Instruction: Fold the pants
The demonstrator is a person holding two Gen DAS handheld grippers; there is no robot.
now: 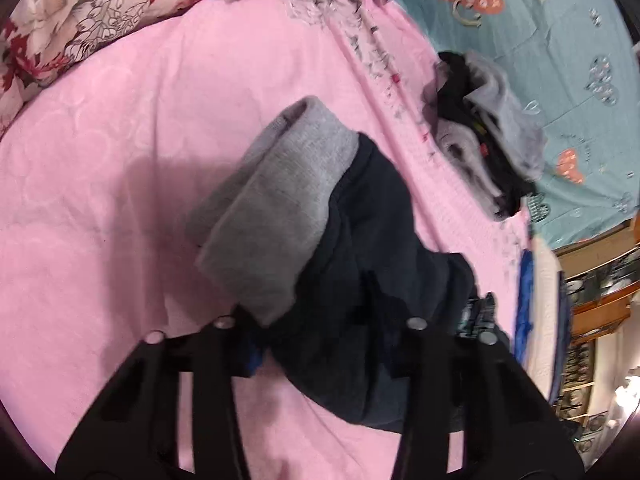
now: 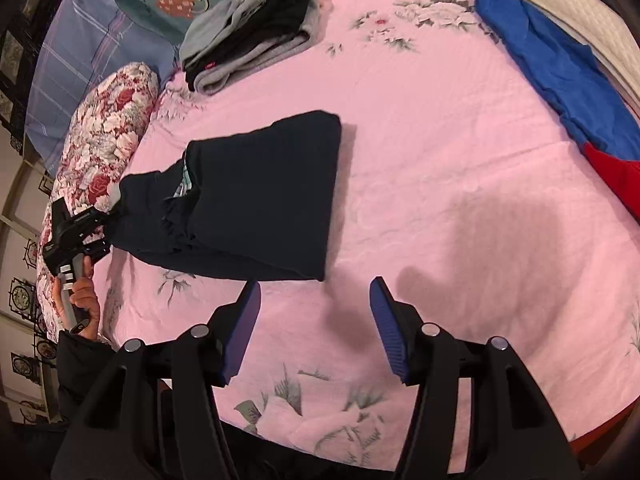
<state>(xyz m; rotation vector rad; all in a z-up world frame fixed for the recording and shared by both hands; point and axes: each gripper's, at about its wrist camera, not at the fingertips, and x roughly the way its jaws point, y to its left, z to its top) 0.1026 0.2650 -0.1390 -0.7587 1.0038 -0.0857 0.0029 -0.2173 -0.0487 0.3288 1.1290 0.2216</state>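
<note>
Dark navy pants (image 2: 256, 196) with a grey lining lie folded on the pink bedsheet (image 2: 440, 184). In the left wrist view the pants (image 1: 360, 248) bunch up between the fingers of my left gripper (image 1: 316, 320), the grey lining (image 1: 276, 208) turned outward. The cloth hides the fingertips. In the right wrist view the left gripper (image 2: 110, 216) holds the pants' left end, with a hand (image 2: 82, 300) on its handle. My right gripper (image 2: 314, 292) hovers open just in front of the pants' near edge, blue pads (image 2: 246, 320) apart and nothing between them.
A stack of folded grey and black clothes (image 2: 248, 28) sits at the far end of the bed. A floral bolster (image 2: 108, 132) lies along the left side. Blue and red cloth (image 2: 560, 92) and a cream pillow (image 2: 568, 12) lie at the right.
</note>
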